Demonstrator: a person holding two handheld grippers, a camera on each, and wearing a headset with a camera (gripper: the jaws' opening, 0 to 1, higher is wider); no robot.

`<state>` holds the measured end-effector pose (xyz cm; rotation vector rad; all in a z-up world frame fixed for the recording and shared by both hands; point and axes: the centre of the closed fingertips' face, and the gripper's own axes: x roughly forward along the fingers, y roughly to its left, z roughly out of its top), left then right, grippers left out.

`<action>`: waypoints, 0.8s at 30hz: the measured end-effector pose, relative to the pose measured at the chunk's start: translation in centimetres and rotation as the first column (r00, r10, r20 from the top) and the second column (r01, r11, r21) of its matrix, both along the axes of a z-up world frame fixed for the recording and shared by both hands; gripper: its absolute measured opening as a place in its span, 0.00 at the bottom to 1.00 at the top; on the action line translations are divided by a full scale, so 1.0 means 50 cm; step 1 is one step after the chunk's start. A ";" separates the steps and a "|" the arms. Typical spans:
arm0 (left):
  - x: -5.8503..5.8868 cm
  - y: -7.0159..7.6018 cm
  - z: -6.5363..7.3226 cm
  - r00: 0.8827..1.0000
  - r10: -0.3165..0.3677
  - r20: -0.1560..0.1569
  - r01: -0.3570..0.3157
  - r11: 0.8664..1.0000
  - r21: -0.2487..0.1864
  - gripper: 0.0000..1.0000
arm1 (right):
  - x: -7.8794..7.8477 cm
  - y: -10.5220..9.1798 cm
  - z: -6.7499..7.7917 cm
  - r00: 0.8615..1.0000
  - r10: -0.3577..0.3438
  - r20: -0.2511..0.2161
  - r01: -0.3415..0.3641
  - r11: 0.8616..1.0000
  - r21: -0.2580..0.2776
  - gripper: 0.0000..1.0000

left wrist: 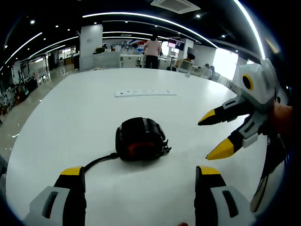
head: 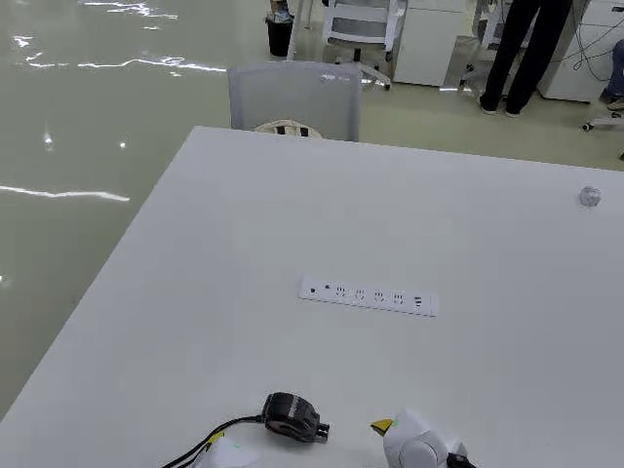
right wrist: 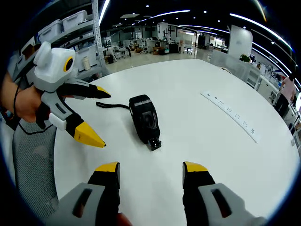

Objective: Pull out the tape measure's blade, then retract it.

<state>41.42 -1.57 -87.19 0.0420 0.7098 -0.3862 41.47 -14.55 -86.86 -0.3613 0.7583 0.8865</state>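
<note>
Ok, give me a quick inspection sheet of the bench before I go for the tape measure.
Surface: white table.
Job's things: tape measure lies near the front edge, blade retracted, untouched.
Clutter: power strip mid-table; small shiny ball far right.
Grippers: left gripper and right gripper both open, aimed at the tape measure, not touching it.
Cables: black cord trails from the tape measure.
Surroundings: grey chair at the far edge; person standing beyond; glossy floor.

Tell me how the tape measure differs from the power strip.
The tape measure is black and chunky; the power strip is white, long and flat. The tape measure lies near the front edge of the table; the power strip lies farther off, mid-table. Both rest on that white surface.
</note>
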 end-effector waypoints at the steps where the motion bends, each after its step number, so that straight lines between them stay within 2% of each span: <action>1: -0.002 0.000 0.003 1.000 -0.002 0.003 0.002 1.000 0.000 0.95 | -0.002 -0.002 0.002 1.000 -0.005 0.000 0.005 1.000 0.002 0.55; 12: -0.015 0.005 0.016 1.000 -0.015 0.015 0.015 1.000 0.012 1.00 | -0.021 -0.024 0.021 0.997 -0.077 0.008 0.077 0.997 0.011 0.66; 24: -0.048 0.017 0.025 1.000 -0.012 0.014 0.012 1.000 -0.003 1.00 | -0.063 -0.048 0.036 0.991 -0.134 0.008 0.134 0.991 0.015 0.75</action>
